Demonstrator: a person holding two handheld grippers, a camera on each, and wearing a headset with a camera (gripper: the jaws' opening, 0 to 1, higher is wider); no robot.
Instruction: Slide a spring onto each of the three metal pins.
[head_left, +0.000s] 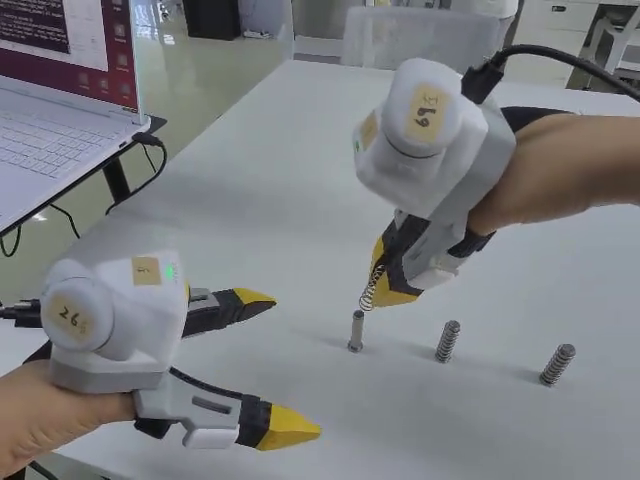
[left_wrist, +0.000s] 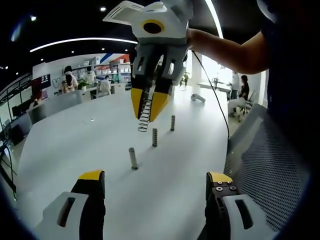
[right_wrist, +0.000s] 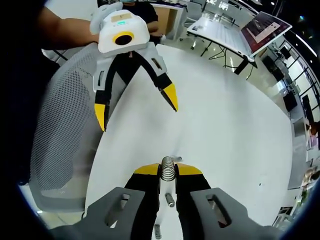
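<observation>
Head view: the right gripper (head_left: 385, 290) is hanging over the bench (head_left: 250, 150), fingers pinching a spring (head_left: 372, 288) by its top end. The loose end is dangling just above the bare pin (head_left: 356, 331), slightly off to one side. The middle pin (head_left: 447, 341) and end pin (head_left: 558, 364) are already wearing springs. The left gripper (head_left: 285, 365) is idling nearby, fingers spread, holding nothing.

What I'd be worrying about: the spring is hanging tilted, so the bottom coil could be catching the pin's tip or sliding down beside it and buckling. A sideways shove might be tipping the pin too.

Stickers: "26" on the left gripper. The right one is reading as "19" or "61", can't tell which way up.

Left gripper view: its own fingers (left_wrist: 92, 175) are gaping wide, and the spring (left_wrist: 144, 117) is angling down towards the pin (left_wrist: 133, 158).

Right gripper view: the fingers (right_wrist: 147, 172) are squeezing the spring (right_wrist: 169, 167), with the pin (right_wrist: 170, 200) showing just below.
</observation>
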